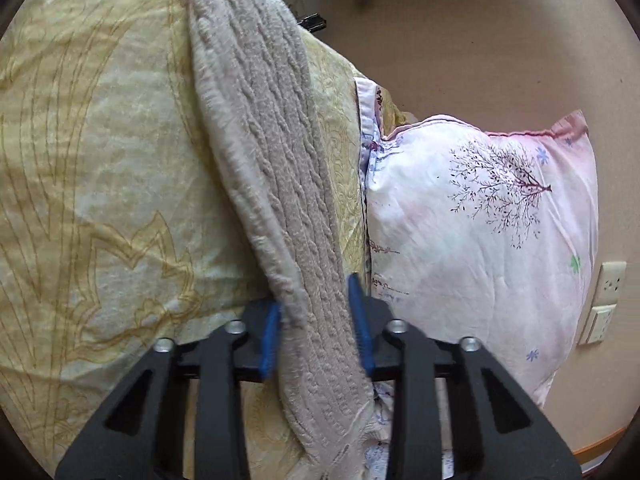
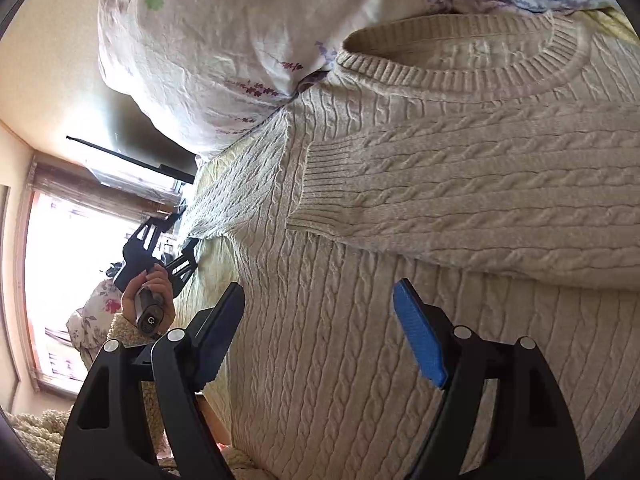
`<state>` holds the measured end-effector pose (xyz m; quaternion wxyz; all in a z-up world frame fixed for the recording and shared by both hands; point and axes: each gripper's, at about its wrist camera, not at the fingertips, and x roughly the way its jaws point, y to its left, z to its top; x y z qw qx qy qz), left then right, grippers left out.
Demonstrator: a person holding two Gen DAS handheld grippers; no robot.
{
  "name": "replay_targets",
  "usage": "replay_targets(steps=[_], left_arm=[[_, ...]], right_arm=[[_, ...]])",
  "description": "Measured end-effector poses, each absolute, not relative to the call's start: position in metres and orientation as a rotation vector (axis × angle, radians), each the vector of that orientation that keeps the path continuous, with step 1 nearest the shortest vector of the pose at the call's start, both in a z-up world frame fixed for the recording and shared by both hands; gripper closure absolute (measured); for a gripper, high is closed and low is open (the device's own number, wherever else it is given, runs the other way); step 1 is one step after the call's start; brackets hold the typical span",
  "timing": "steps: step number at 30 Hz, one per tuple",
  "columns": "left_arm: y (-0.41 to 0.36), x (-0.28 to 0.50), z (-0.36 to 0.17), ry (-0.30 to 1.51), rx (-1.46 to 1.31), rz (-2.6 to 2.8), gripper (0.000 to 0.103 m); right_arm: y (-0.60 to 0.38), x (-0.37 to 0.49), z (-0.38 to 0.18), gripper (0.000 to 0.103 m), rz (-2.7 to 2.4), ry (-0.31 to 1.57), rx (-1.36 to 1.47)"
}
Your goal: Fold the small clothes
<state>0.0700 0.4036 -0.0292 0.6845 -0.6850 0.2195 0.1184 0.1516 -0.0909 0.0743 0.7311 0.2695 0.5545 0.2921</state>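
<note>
A cream cable-knit sweater (image 2: 360, 320) lies flat on the yellow bedspread (image 2: 208, 256), neck toward the pillow, with one sleeve (image 2: 480, 208) folded across its chest. My right gripper (image 2: 320, 320) is open, hovering just over the sweater's body. In the left wrist view my left gripper (image 1: 316, 320) is shut on the sweater's other sleeve (image 1: 272, 152), which stretches away from it over the bedspread (image 1: 100, 160). The left gripper also shows in the right wrist view (image 2: 160, 248), held in a hand at the sweater's left edge.
A white floral pillow (image 1: 480, 220) lies at the head of the bed, also in the right wrist view (image 2: 224, 40). A beige wall with sockets (image 1: 608, 280) is behind it. A bright window (image 2: 72, 272) and a fluffy cream fabric (image 2: 36, 432) are at the left.
</note>
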Motion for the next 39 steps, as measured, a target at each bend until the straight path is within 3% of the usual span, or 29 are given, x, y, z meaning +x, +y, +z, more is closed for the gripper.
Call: replay_targets(steps=[13,17,24,26,28,31,36,39], left_arm=[[0.26,0.122,0.047,0.382,-1.537,-0.373,0.096],[0.193,0.135,0.04,0.51,-1.489,-0.5,0.096],[0.123,0.136,-0.022,0.835,-1.418,-0.375,0.092],[0.123,0.134,-0.028,0.871,-1.415,-0.35,0.083],[0.131,0.131,-0.027,0.848,-1.456,-0.337,0.058],[0.157,0.132,-0.011,0.751,-1.458,-0.291,0.044],[0.213,0.129,-0.011,0.651,-1.516,-0.157,0.045],[0.233,0.129,-0.021,0.613,-1.613,-0.118,0.052]], right_arm=[[-0.162,0.139,0.071,0.024,0.519,1.182,0.701],[-0.171,0.14,0.071,0.024,0.508,1.176,0.713],[-0.184,0.142,0.066,0.024,0.478,1.183,0.722],[-0.189,0.142,0.065,0.024,0.467,1.187,0.73],[-0.192,0.142,0.064,0.024,0.463,1.187,0.734],[-0.193,0.143,0.064,0.024,0.465,1.188,0.726],[-0.187,0.146,0.062,0.024,0.469,1.19,0.72],[-0.187,0.148,0.063,0.024,0.466,1.185,0.723]])
